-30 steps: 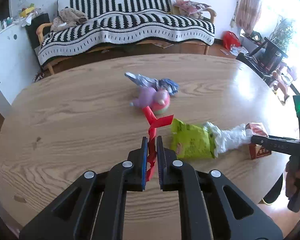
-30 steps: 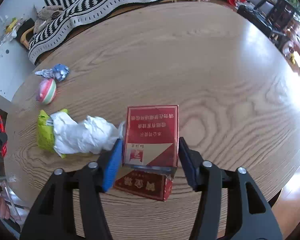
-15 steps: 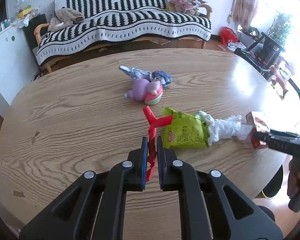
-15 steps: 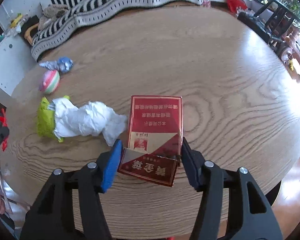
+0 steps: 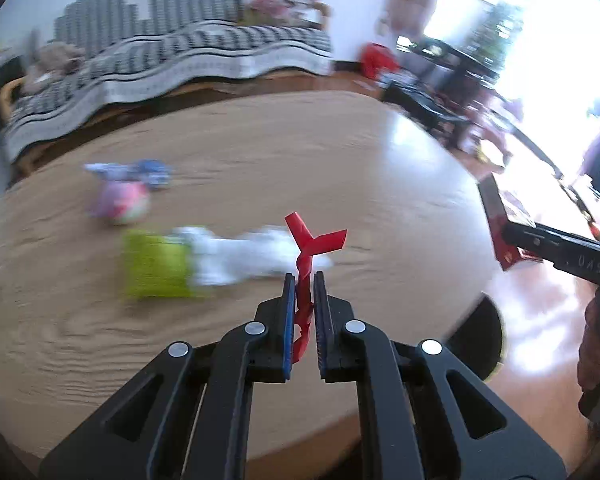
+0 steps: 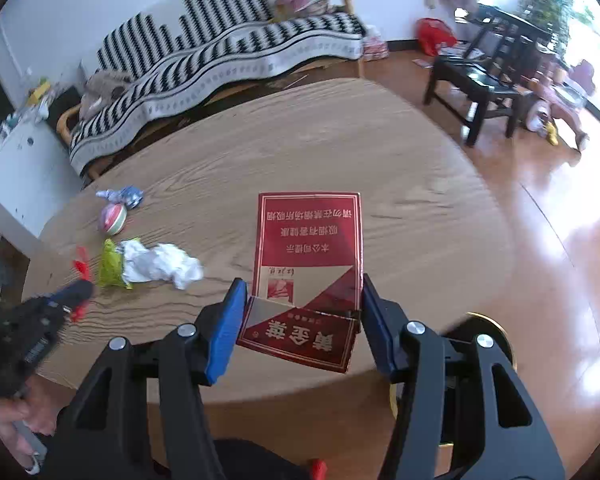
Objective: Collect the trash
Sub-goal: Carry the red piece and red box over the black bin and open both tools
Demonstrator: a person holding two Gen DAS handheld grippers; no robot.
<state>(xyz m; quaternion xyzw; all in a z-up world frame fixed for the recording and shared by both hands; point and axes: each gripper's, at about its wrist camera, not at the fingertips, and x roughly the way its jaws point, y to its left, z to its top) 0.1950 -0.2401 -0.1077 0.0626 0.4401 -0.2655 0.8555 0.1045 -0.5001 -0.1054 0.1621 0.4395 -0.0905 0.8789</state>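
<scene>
My left gripper [image 5: 302, 280] is shut on a twisted red wrapper [image 5: 308, 248] and holds it above the near part of the oval wooden table [image 5: 260, 152]. My right gripper [image 6: 302, 288] is shut on a red cigarette box [image 6: 308, 248] with its lid flap open, lifted above the table's near right edge; the box also shows in the left wrist view [image 5: 500, 216]. On the table lie a green snack bag [image 6: 112, 264], a crumpled white tissue [image 6: 164, 264], a pink striped ball [image 6: 113, 218] and a blue-silver wrapper [image 6: 122, 196].
A striped-covered sofa [image 6: 220, 64] stands behind the table. A black chair [image 6: 484, 92] and toys stand on the wooden floor at the right. A dark round object [image 5: 480, 336] sits on the floor below the table's near right edge.
Both grippers have swung to the right and risen. The right gripper has lifted the cigarette box off the table. The left view is blurred by motion.
</scene>
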